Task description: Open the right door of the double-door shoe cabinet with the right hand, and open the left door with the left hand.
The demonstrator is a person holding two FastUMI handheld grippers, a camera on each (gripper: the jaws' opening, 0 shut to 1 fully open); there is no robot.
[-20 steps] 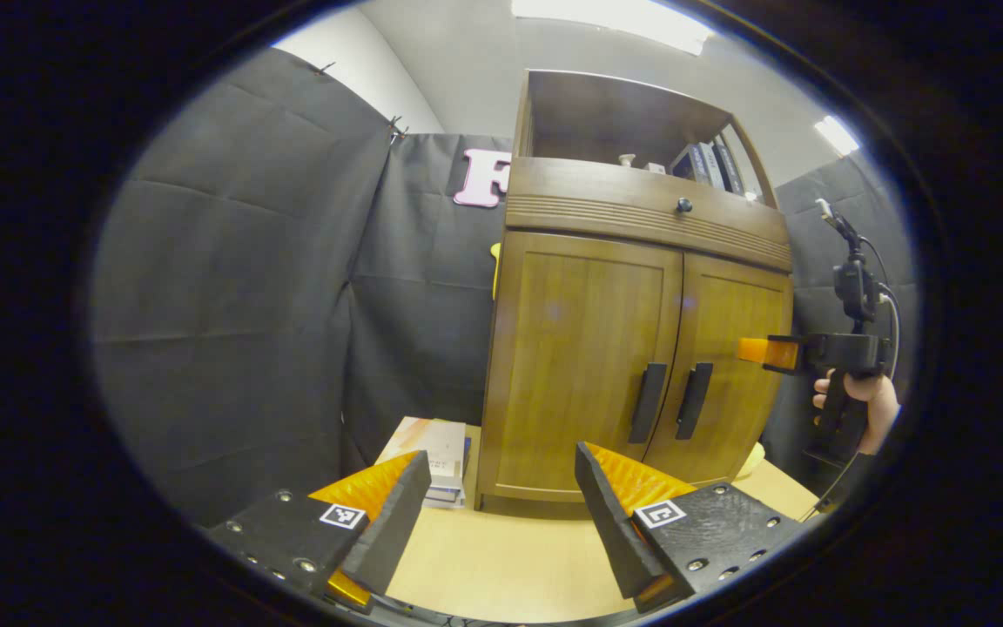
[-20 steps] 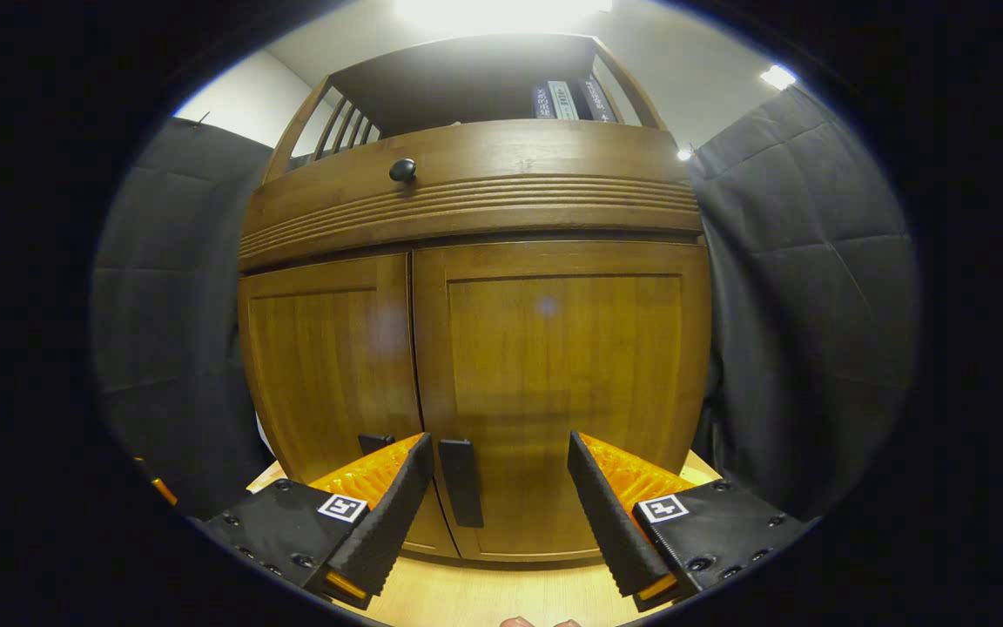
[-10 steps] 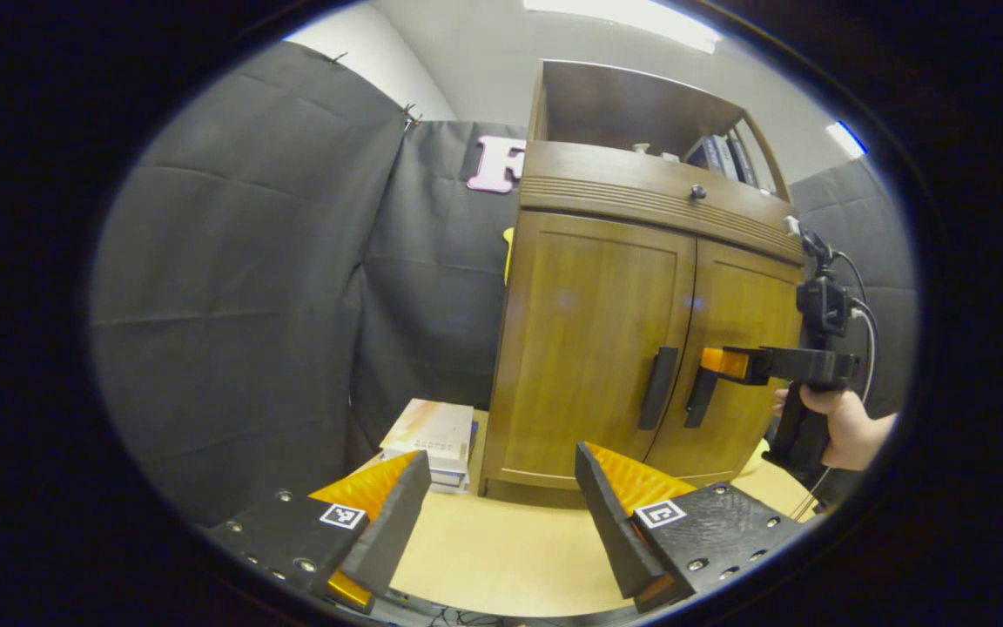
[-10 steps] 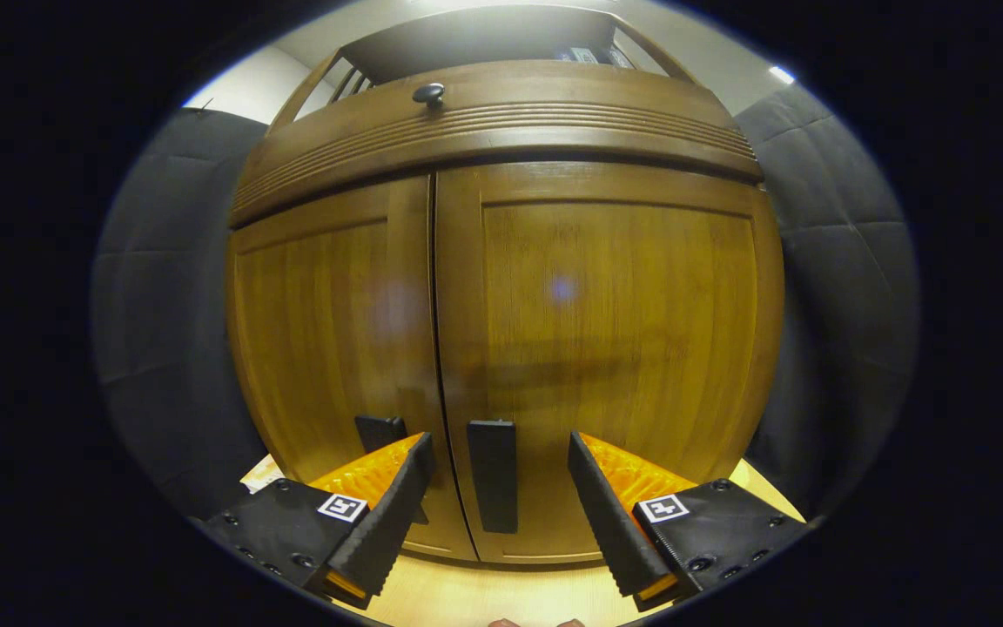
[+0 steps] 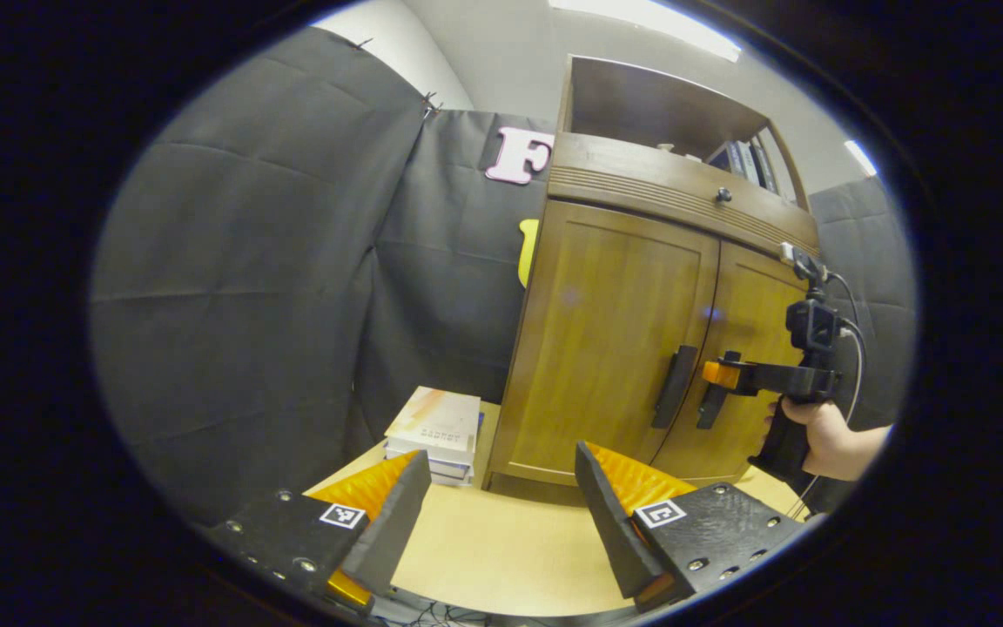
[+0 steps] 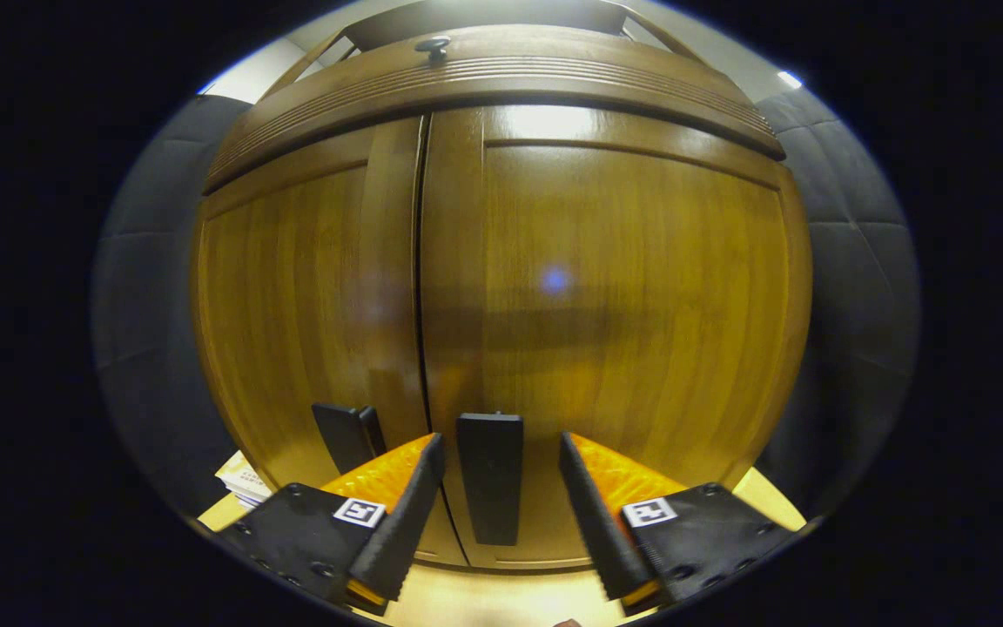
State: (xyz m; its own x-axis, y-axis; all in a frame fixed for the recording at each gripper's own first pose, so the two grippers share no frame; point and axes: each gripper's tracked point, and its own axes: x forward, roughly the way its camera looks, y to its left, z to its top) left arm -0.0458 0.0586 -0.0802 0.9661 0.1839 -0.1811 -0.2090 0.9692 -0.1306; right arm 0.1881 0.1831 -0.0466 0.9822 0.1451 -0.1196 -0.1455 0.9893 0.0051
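Shoe cabinet point(image 5: 641, 331): stands on the far part of the pale table point(image 5: 501, 557); both doors closed.
Right door point(image 6: 623, 322): its dark vertical handle point(image 6: 489, 488) lies between the right gripper's spread fingers, not pinched.
Right gripper point(image 6: 494, 522): jaws wide apart, straddling that handle, holding nothing; in the left gripper view point(image 5: 722, 374) its tip sits at the handle, gripped by a hand point(image 5: 828, 435).
Left door point(image 5: 610, 335): handle point(image 5: 674, 387) untouched.
Left gripper point(image 5: 501, 522): fingers wide apart, empty, low over the table's near edge, well back from the cabinet.
Books point(image 5: 436, 431): stacked on the table just left of the cabinet.
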